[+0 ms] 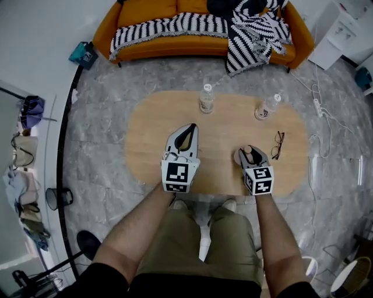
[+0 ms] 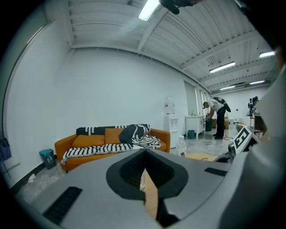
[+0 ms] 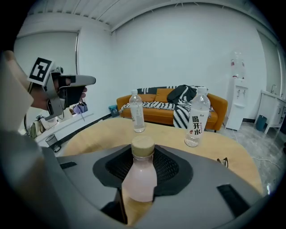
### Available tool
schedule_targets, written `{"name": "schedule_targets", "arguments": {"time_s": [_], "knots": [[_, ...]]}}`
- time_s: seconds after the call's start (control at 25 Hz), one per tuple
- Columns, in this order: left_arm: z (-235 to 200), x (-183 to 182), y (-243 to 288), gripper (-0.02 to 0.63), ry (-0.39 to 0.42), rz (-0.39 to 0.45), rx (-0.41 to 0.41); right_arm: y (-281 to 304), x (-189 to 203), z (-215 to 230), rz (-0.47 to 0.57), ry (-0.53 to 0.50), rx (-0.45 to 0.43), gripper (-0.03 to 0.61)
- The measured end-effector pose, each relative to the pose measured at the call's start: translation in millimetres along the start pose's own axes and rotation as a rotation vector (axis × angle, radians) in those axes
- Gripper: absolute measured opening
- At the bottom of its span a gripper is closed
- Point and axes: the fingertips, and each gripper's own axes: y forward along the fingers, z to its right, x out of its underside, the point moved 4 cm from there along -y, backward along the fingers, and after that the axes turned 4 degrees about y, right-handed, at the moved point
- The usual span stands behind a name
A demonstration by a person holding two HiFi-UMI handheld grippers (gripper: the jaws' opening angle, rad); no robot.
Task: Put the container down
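Right gripper (image 1: pixel 249 152), seen from the head view, holds a little pink bottle (image 1: pixel 243 156) over the near side of the wooden table (image 1: pixel 151 134), with the left gripper (image 1: pixel 190 129) beside it. Left gripper view: jaws together, nothing inside. Right gripper view: jaws squeeze the bottle's sides, tan cap up.

A clear bottle (image 1: pixel 206 98), another bottle (image 1: pixel 267 107), seemingly spectacles (image 1: pixel 278 145) on wooden table (image 1: pixel 151 134); orange sofa (image 1: pixel 145 11) beyond.

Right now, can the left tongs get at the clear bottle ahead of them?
Probably yes: only bare table lies between the left tongs and the clear bottle. They are shut, so must open first.
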Motion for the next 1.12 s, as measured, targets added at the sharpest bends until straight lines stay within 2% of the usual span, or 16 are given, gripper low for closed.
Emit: {"name": "schedule_targets", "arguments": {"time_s": [0.24, 0.44, 0.68, 0.88, 1.12], "knots": [[6, 12, 14, 0.014, 0.008, 0.003, 0.018, 15, 13, 5, -0.014, -0.006, -0.001, 0.152], [17, 32, 25, 0.014, -0.031, -0.016, 0.035, 28, 30, 12, -0.012, -0.014, -0.002, 0.152], [31, 42, 32, 0.014, -0.023, -0.020, 0.067, 39, 47, 16, -0.009, -0.005, 0.006, 0.152], [33, 41, 36, 0.014, -0.009, -0.019, 0.079, 40, 50, 14, 0.012, -0.005, 0.016, 0.153], [34, 23, 36, 0.014, -0.016, -0.006, 0.074, 40, 54, 14, -0.044, 0.020, -0.004, 0.180]]}}
